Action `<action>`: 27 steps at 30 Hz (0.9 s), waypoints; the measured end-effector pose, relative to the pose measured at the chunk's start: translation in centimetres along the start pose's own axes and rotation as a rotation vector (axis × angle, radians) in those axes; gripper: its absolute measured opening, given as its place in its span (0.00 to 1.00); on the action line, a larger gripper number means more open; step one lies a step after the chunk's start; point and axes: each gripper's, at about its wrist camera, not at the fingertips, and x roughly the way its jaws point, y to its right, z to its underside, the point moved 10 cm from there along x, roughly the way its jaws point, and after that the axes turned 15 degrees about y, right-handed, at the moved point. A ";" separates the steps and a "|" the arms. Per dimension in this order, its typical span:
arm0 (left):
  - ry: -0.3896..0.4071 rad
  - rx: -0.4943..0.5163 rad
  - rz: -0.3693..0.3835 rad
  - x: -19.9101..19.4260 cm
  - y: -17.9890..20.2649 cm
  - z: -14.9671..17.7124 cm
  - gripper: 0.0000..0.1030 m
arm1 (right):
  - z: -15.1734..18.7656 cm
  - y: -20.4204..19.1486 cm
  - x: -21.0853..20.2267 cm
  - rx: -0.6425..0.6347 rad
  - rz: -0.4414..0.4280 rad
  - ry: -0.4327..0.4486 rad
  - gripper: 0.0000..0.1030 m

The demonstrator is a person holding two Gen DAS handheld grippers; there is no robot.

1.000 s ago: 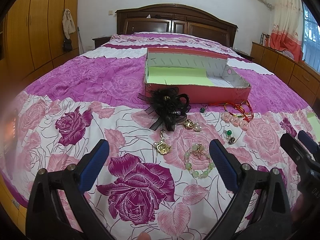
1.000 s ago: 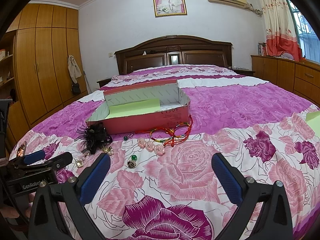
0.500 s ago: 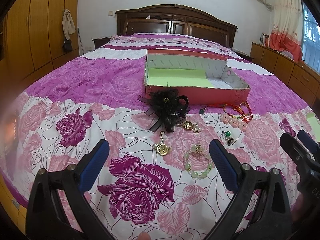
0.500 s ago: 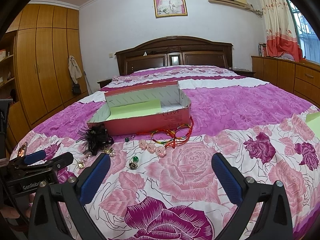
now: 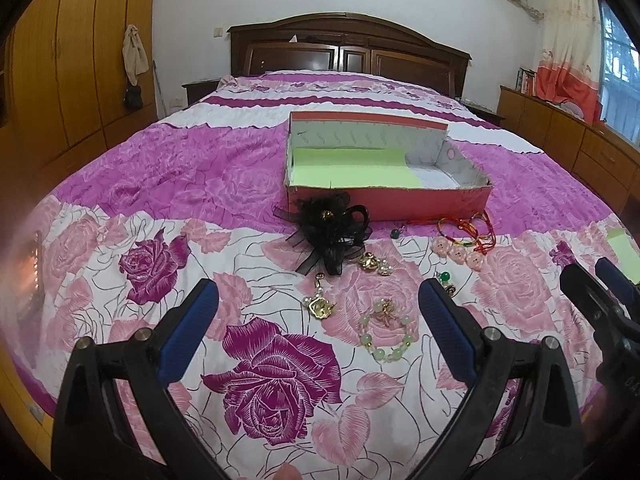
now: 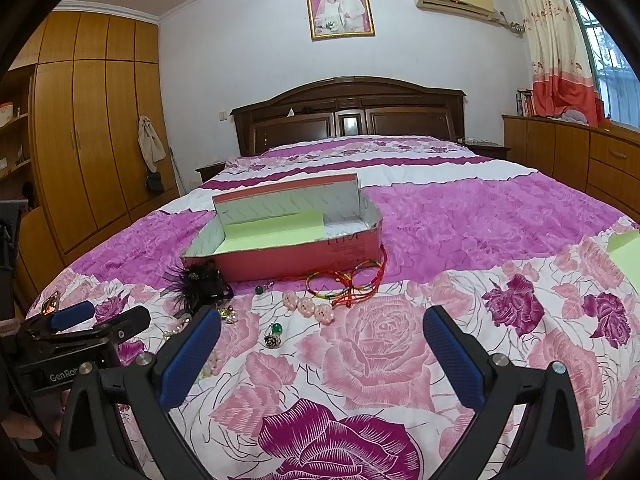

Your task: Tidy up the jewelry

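The jewelry lies scattered on the bed (image 5: 120,184), on the rose-patterned cover between the bed's near edge and the red box (image 5: 384,204), which sits open toward the middle of the bed with a green sheet on its floor. No piece is inside it yet.

The left gripper (image 5: 318,308) hovers over the near part of the bed, fingers spread wide and holding nothing. The right gripper (image 6: 322,334) is likewise wide apart and empty.

Nearest the left gripper is the green bead bracelet (image 5: 385,335): probably light, with smooth, slippery beads on a limp cord, so pinching across one side of the loop looks safer than squeezing a single bead. Just left of it lies a gold pendant (image 5: 319,305), small, hard and flat, likely awkward to lift off soft cloth. The black ribbon flower (image 5: 330,236) touches the box's front wall; it is soft and bulky, easy to take anywhere. The red string bracelets (image 6: 348,280) near the box's right front corner are floppy and may tangle. Three pink charms (image 6: 306,306) and a green-stone ring (image 6: 273,336) lie close together.

The quilted cover yields, so fingers may catch fabric. A green paper (image 6: 624,254) lies at the bed's right edge, clear of everything.
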 end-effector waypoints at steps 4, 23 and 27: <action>0.009 0.000 0.010 -0.3 0.2 -0.7 0.91 | -0.6 0.3 -0.1 0.008 0.009 -0.007 1.00; -0.046 0.015 0.008 1.7 -0.4 -1.7 0.91 | -0.7 3.8 4.1 0.088 0.038 -0.114 1.00; -0.079 0.021 0.008 3.6 -0.7 -1.1 0.91 | -0.5 4.7 5.6 0.108 0.050 -0.144 1.00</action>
